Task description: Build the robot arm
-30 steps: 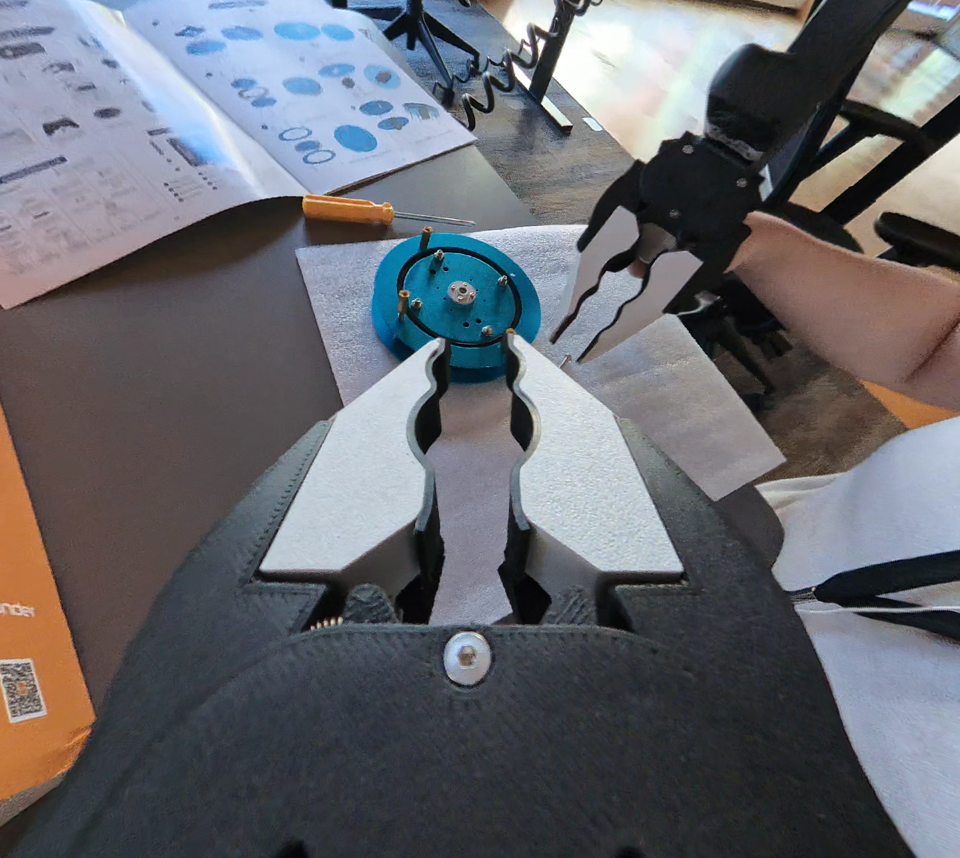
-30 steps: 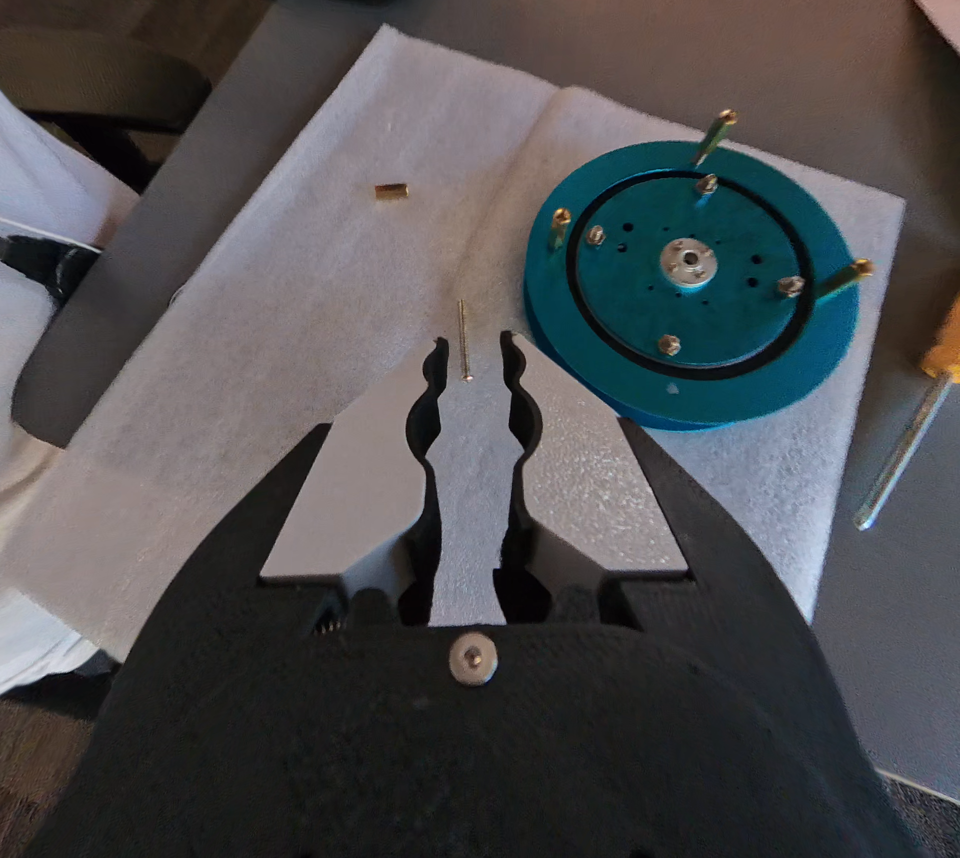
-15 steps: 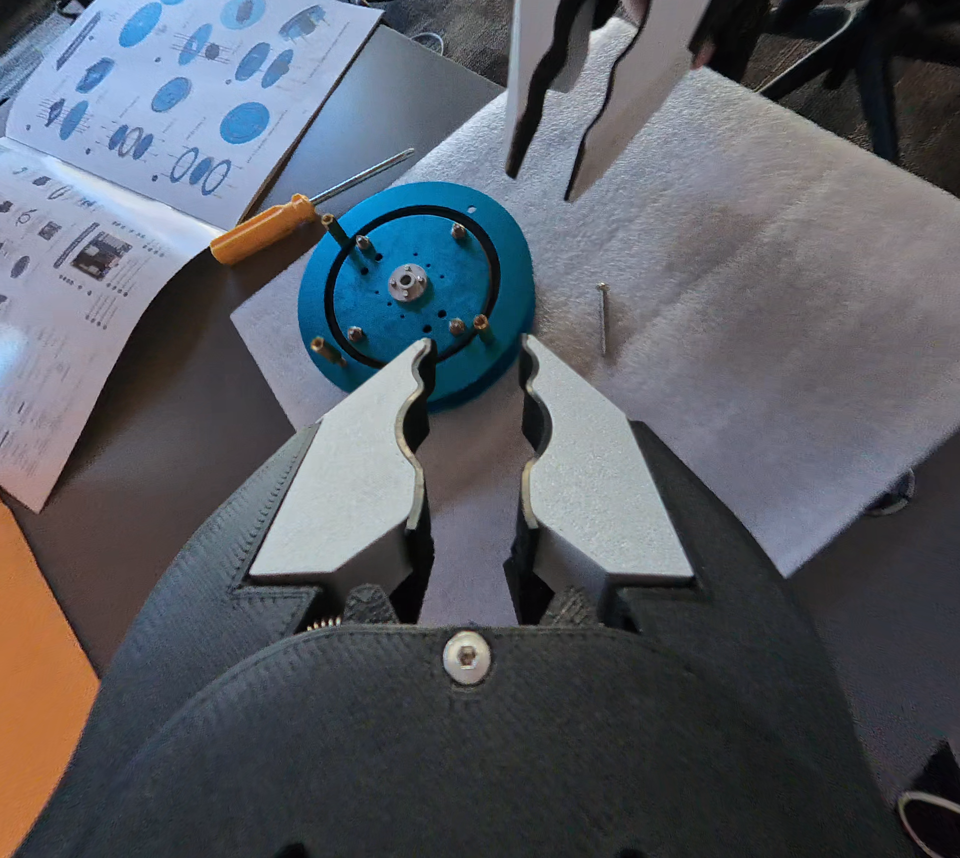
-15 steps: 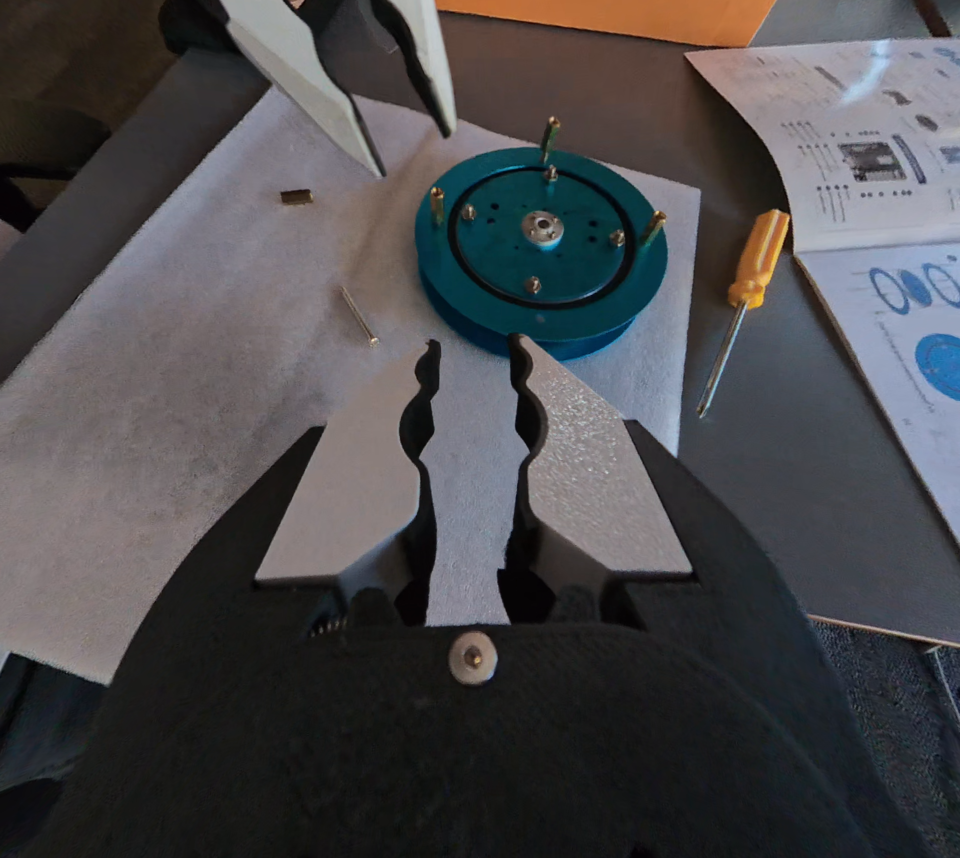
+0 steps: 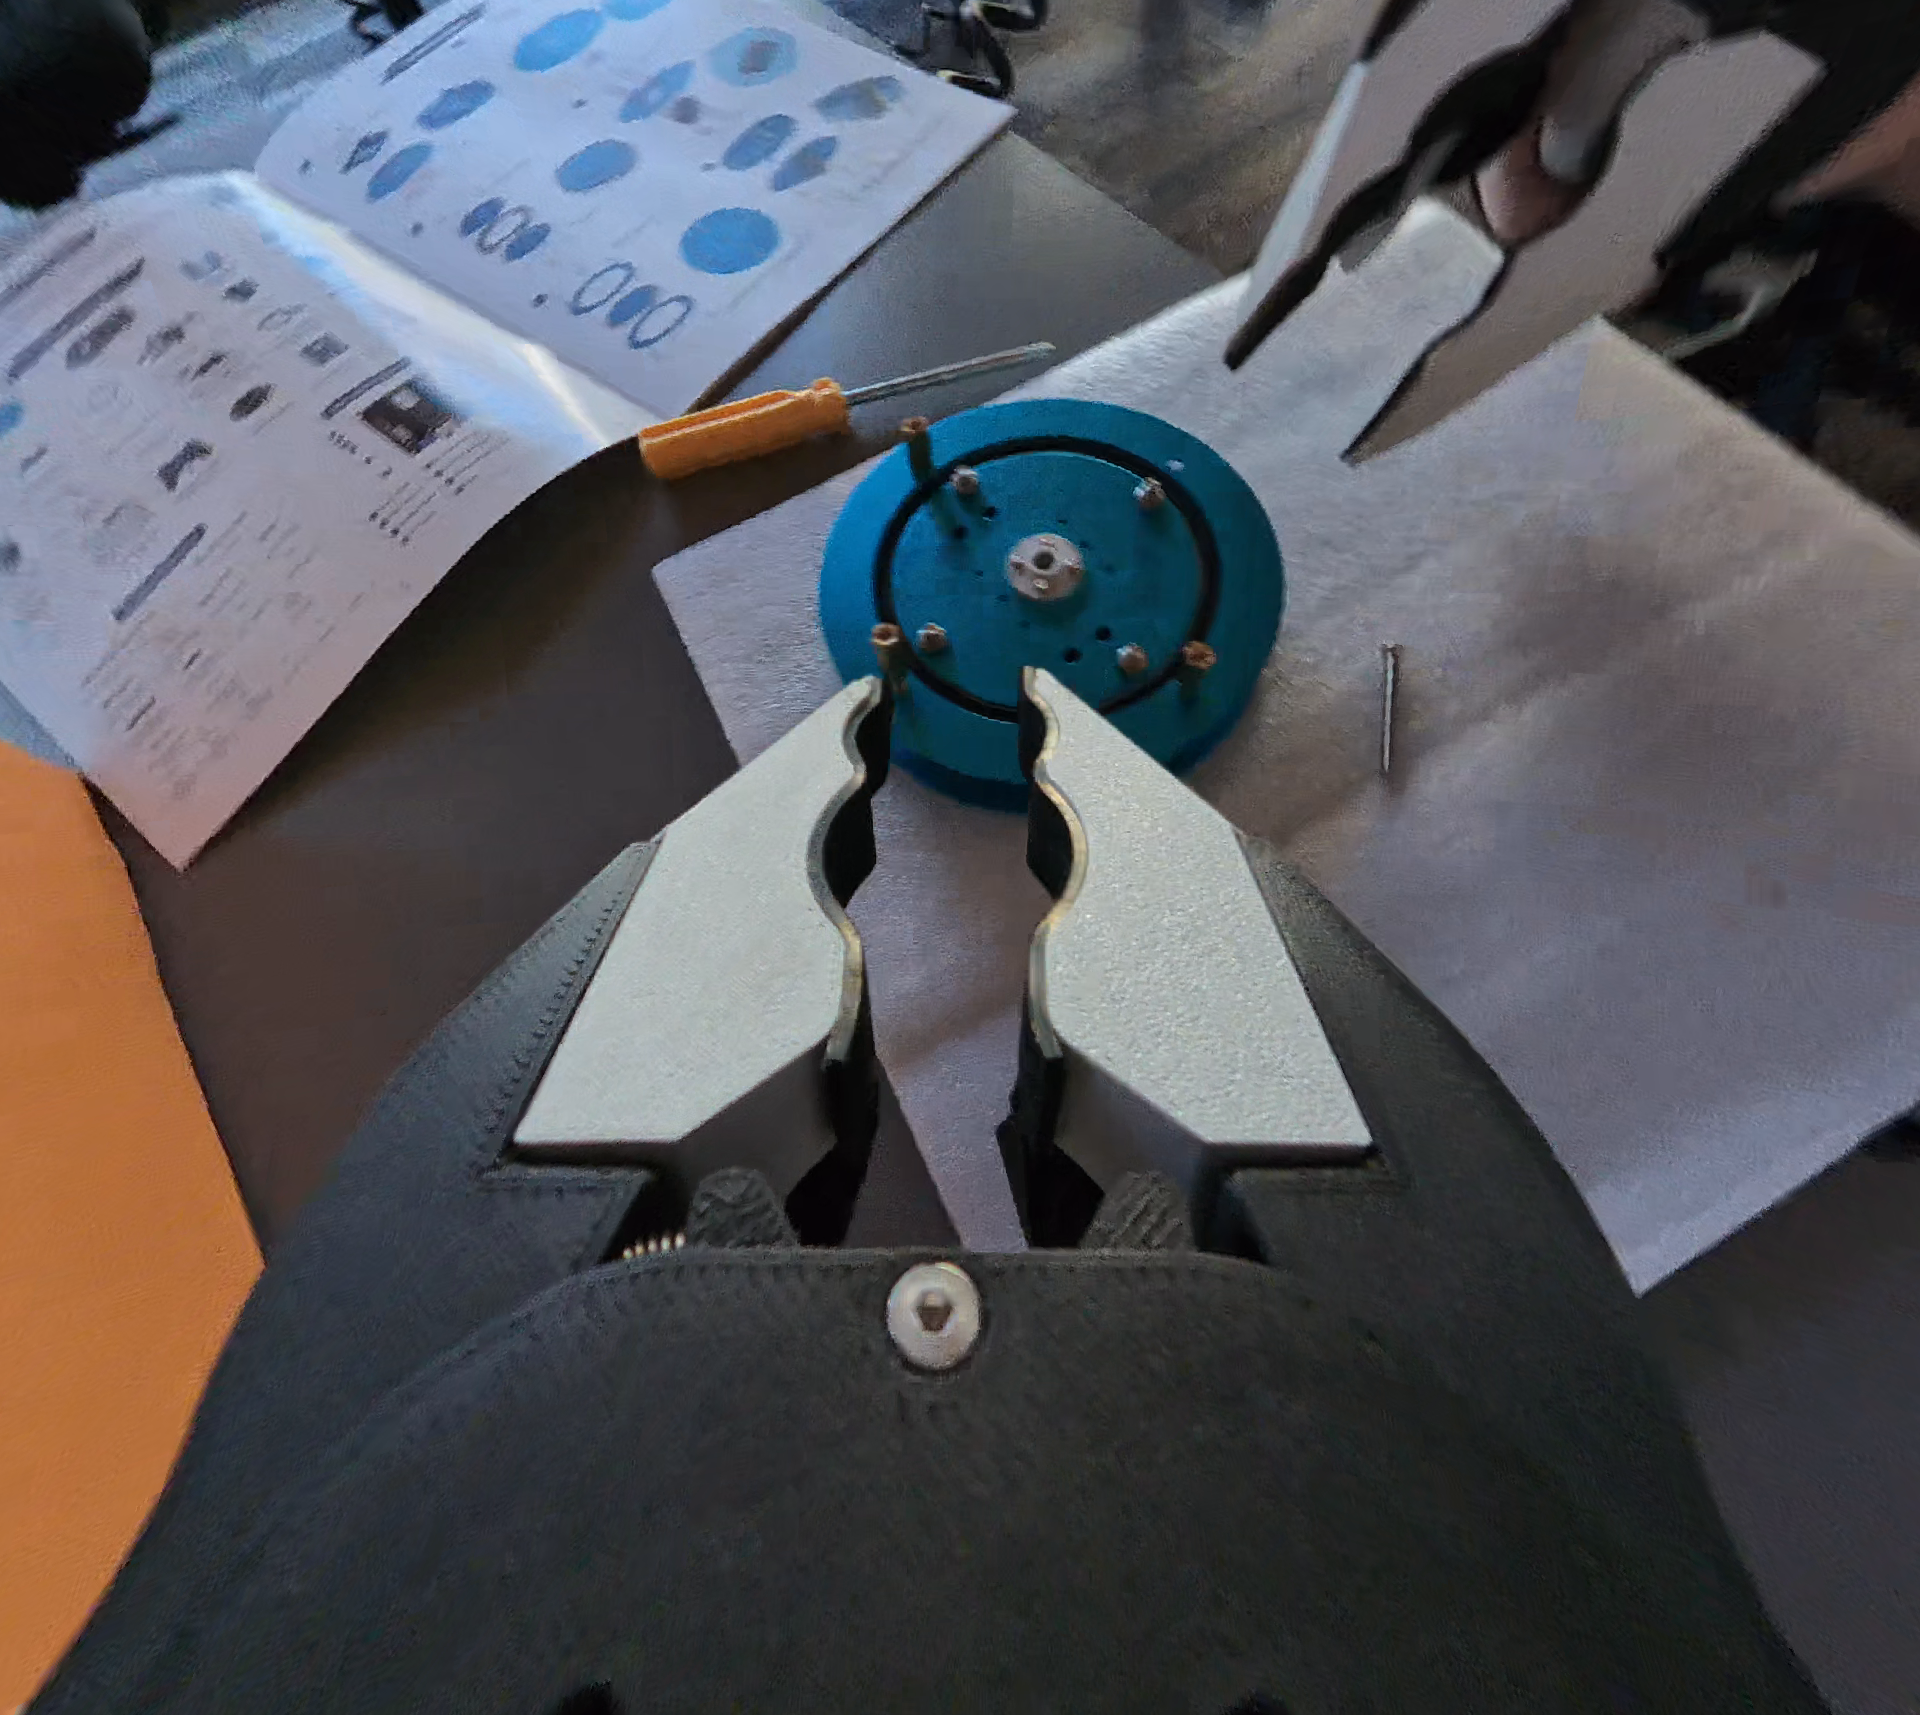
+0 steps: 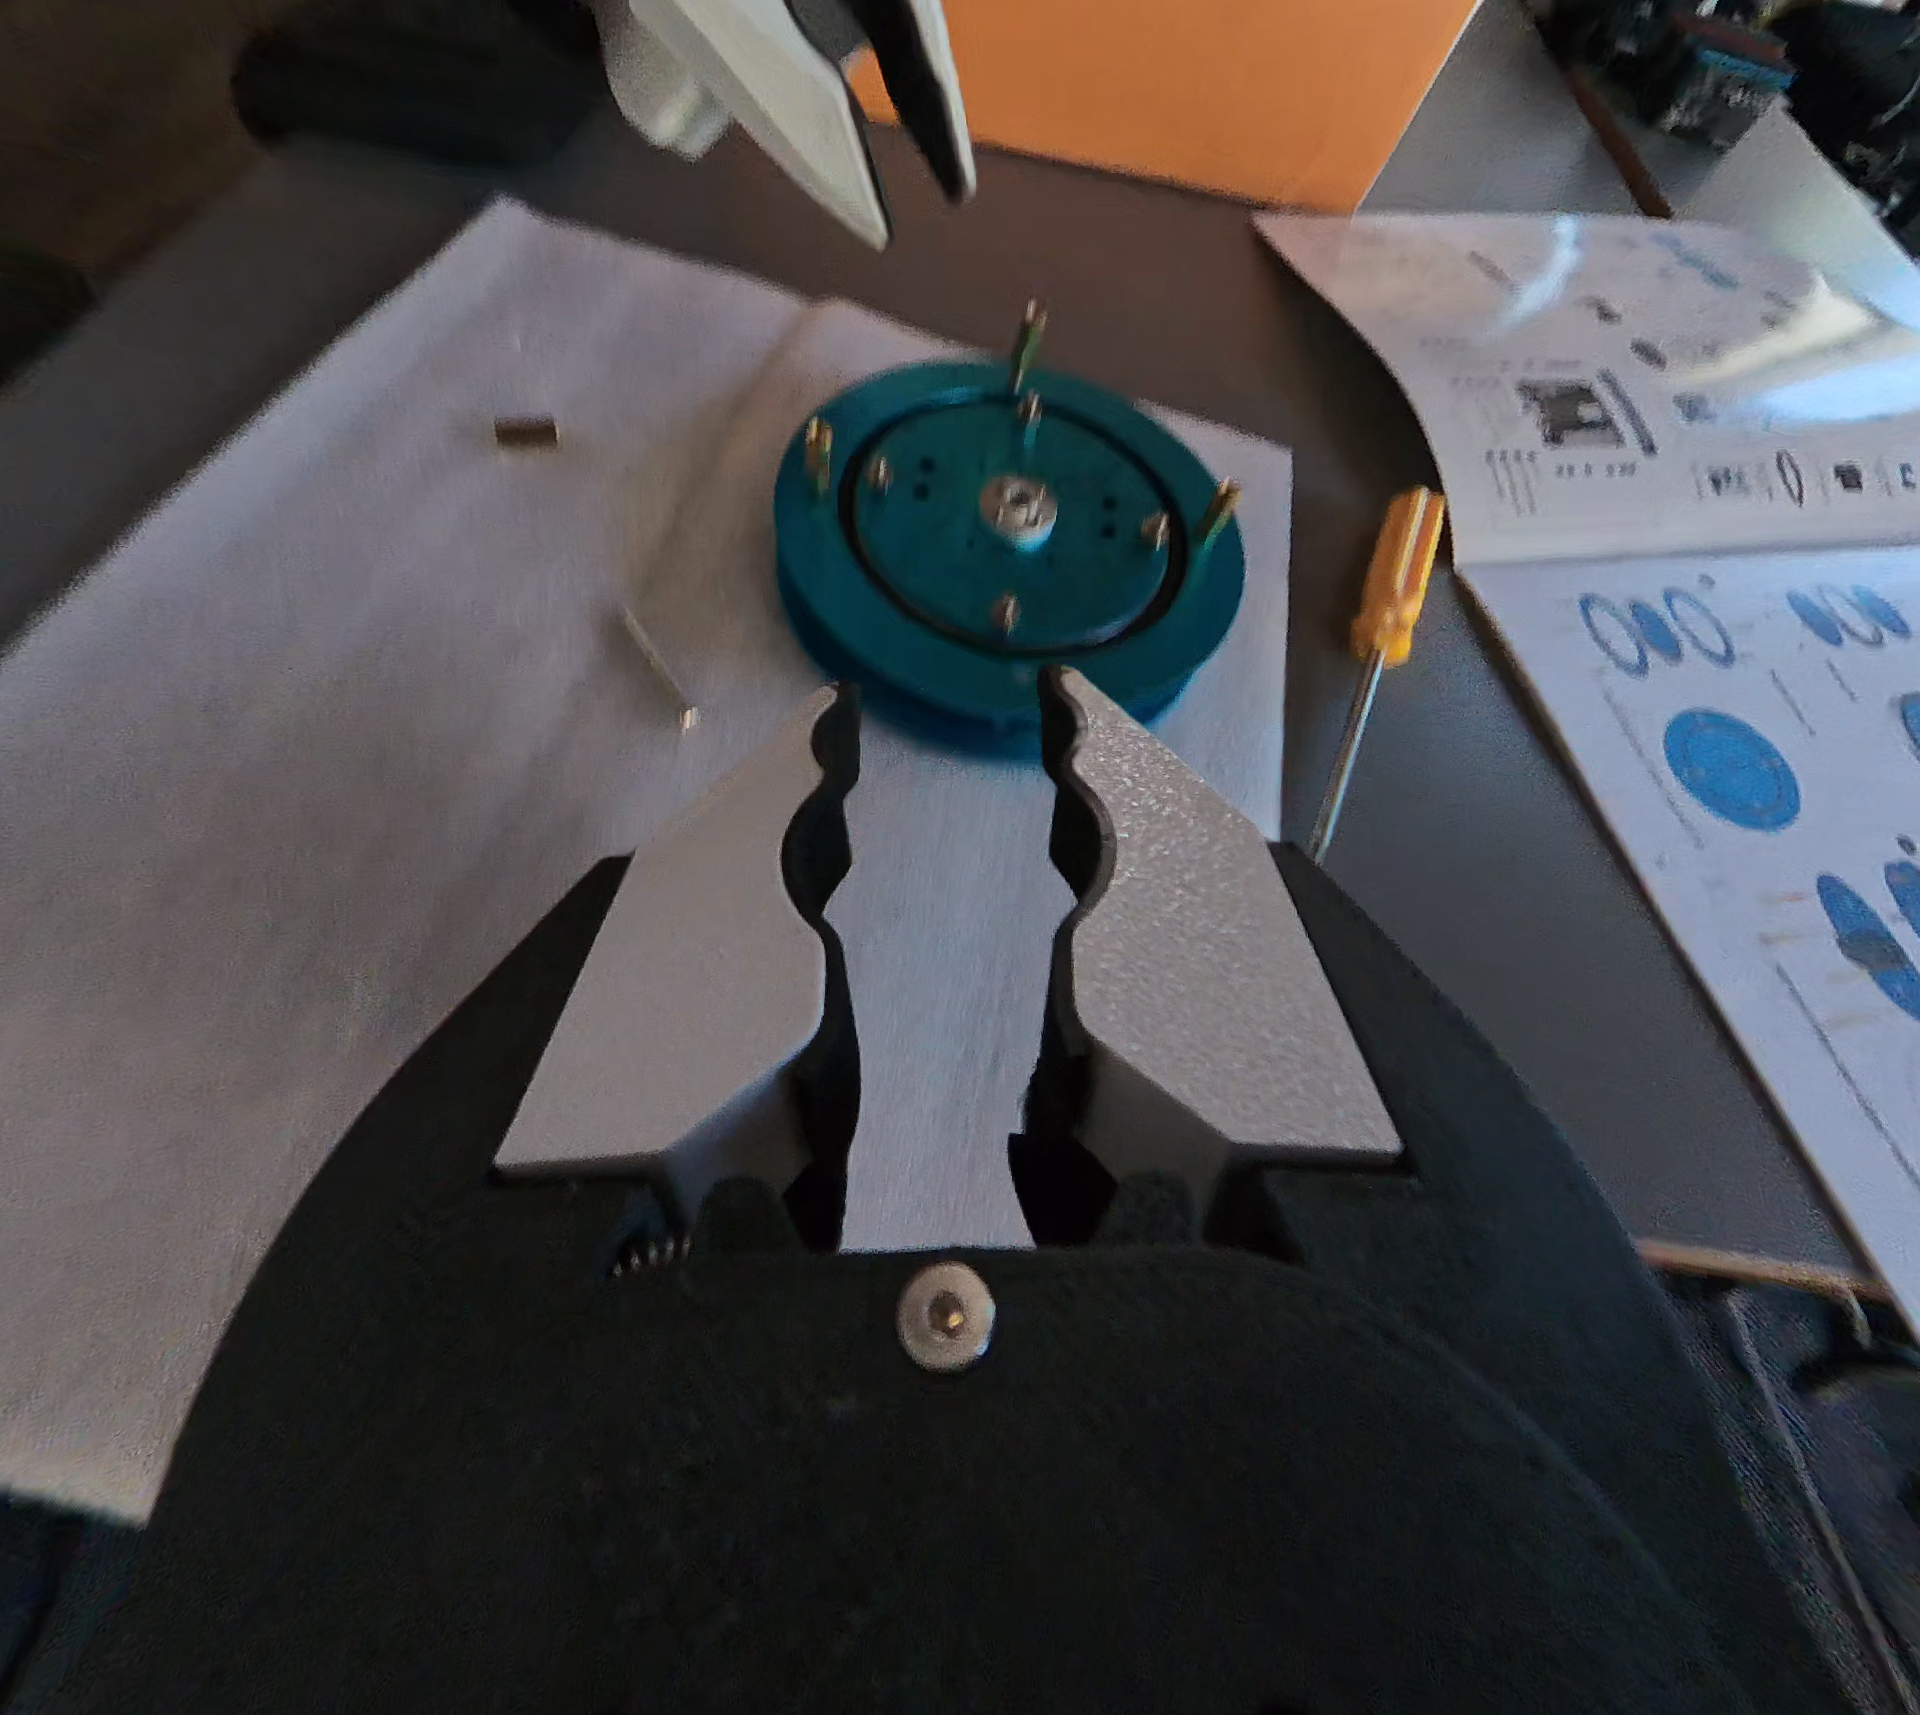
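The left gripper was built with a black, coarsely textured printed body, and a silver hex-socket screw was set in its middle. Its two fingers were faced in speckled light grey, with wavy black inner edges. The right gripper was made alike, with a small coil spring seen at its base.

Left gripper: backing off and tilting, now hanging empty over the near edge of the blue disc. Right gripper: swinging from the loose pin toward the blue disc, its gap widening slightly, empty.
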### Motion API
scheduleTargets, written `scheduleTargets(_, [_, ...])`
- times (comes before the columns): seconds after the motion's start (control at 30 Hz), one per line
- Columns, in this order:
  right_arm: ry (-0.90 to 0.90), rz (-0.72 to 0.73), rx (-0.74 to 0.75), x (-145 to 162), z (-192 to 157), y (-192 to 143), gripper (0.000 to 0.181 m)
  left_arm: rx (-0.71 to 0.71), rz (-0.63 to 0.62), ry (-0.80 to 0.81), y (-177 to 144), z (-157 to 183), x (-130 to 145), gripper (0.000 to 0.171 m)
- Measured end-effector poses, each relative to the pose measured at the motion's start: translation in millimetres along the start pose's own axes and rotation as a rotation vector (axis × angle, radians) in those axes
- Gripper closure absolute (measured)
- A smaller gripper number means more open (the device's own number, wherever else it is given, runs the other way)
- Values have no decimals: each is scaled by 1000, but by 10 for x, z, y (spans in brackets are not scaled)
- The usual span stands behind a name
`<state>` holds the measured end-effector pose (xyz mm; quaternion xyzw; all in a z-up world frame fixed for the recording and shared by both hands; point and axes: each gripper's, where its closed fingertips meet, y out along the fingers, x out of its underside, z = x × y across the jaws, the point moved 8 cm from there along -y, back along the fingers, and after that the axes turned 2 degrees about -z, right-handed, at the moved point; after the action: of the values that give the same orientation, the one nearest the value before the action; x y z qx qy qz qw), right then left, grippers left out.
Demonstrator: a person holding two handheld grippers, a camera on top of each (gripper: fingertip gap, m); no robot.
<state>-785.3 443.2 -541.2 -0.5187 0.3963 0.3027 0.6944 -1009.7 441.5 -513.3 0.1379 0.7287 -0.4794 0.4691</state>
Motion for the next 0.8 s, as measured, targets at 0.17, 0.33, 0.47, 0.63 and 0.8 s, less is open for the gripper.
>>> scheduleTargets(0.17, [41, 72, -137, -433, 224, 424, 147, -18, 27, -142, 208, -259, 100, 151])
scheduleTargets(0.33, [69, 54, -327, -636, 308, 818, 138, 13, 59, -158, 337, -235, 141, 148])
scheduleTargets(0.47, [85, -2, -321, -602, 357, 969, 138, 11, 54, -155, 376, -250, 168, 148])
scheduleTargets(0.63, [107, -15, -364, -570, 319, 1005, 145, 8, 57, -162, 356, -274, 186, 148])
scheduleTargets(0.8, [129, -2, -339, -532, 338, 965, 150, 21, 52, -166, 345, -273, 216, 150])
